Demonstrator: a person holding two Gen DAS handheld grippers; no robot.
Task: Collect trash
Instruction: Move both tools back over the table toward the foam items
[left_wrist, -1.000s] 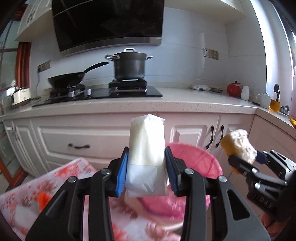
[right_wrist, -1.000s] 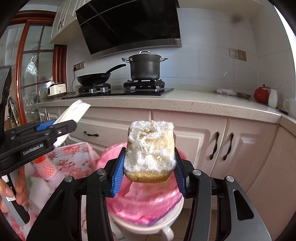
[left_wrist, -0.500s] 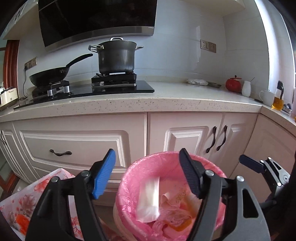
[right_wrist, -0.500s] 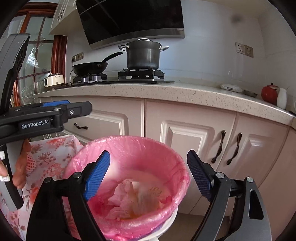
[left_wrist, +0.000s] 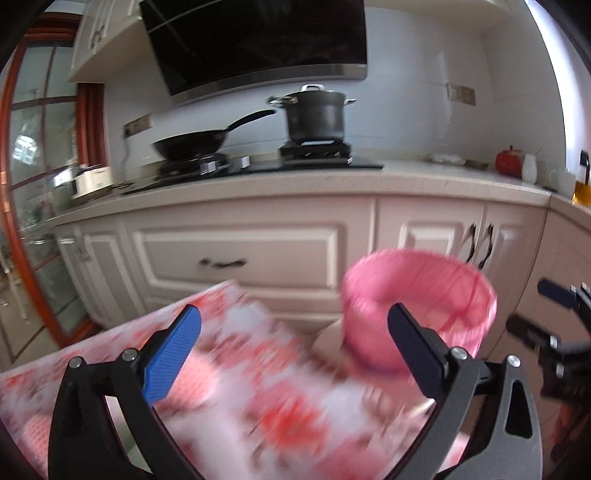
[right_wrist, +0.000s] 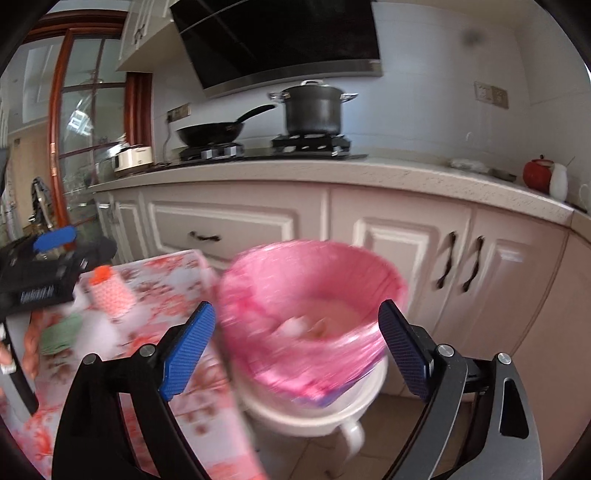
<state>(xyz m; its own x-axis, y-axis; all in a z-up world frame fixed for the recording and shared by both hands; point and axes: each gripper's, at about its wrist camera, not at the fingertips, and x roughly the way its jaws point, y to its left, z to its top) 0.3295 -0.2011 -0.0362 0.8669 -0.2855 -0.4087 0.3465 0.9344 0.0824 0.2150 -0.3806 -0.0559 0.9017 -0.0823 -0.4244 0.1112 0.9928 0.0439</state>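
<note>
Hovering with fingers spread and empty, left gripper (left_wrist: 293, 349) and right gripper (right_wrist: 297, 349) should approach the small pink patterned bottle (right_wrist: 109, 295) near the floral surface's (right_wrist: 177, 280) far edge, beside the pink-lined white bin (right_wrist: 314, 295).

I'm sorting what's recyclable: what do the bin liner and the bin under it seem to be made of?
The bin liner looks like thin pink plastic film: translucent, wrinkled, folded over the rim. The bin looks like smooth white plastic with a slight sheen, though motion blur leaves this uncertain.
</note>
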